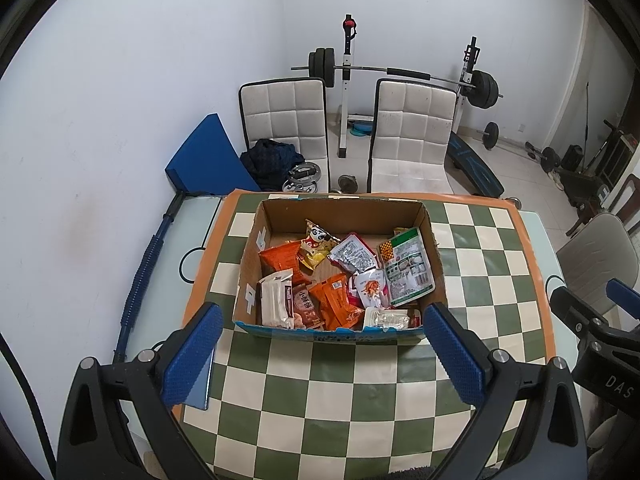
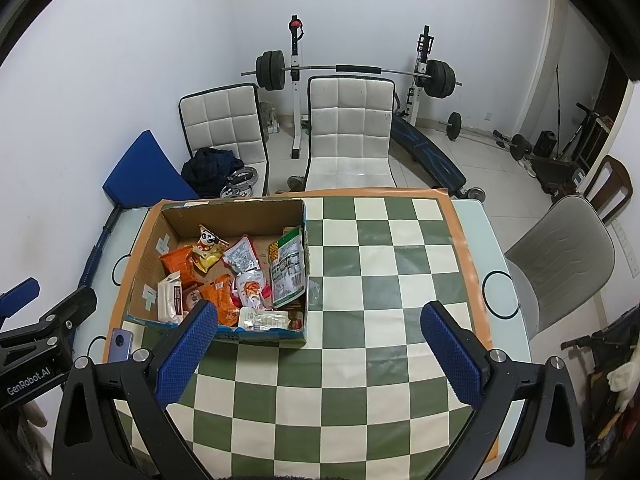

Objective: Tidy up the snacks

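Cardboard box (image 1: 340, 216): open-topped, brown inside, blue printed strip along the near outer wall, near rim ragged; standing on the far left part of the surface (image 2: 360, 380), on a green-and-cream checked cloth (image 1: 320, 400) with an orange border.

Contents, loosely heaped:
- orange packets (image 1: 280, 258), several, left and centre
- yellow-and-red packet with a panda face (image 1: 316, 246), far centre, propped up
- silver-grey packet with fine print (image 1: 354, 256), centre
- green-and-white pouch (image 1: 410, 268), leaning against the right wall
- white packet with an orange figure (image 1: 372, 290), centre right
- white wrapper with a brown band (image 1: 276, 304), near left corner
- clear wrapped tray (image 1: 386, 318), against the near wall
- small clear wrapper (image 2: 314, 290), outside the box, on the cloth just beside its right wall

Left tool (image 1: 324, 356): blue ribbed pads spread wide, nothing between them, hovering above the cloth on the near side of the box.

Right tool (image 2: 320, 356): pads likewise wide apart and empty, over the cloth to the right of the box's near corner.

Phone (image 2: 119, 344): flat near the surface's left edge, close to the box's near left corner.

Beyond the surface: two white quilted chairs (image 1: 412, 120), barbell on a rack (image 1: 400, 72).
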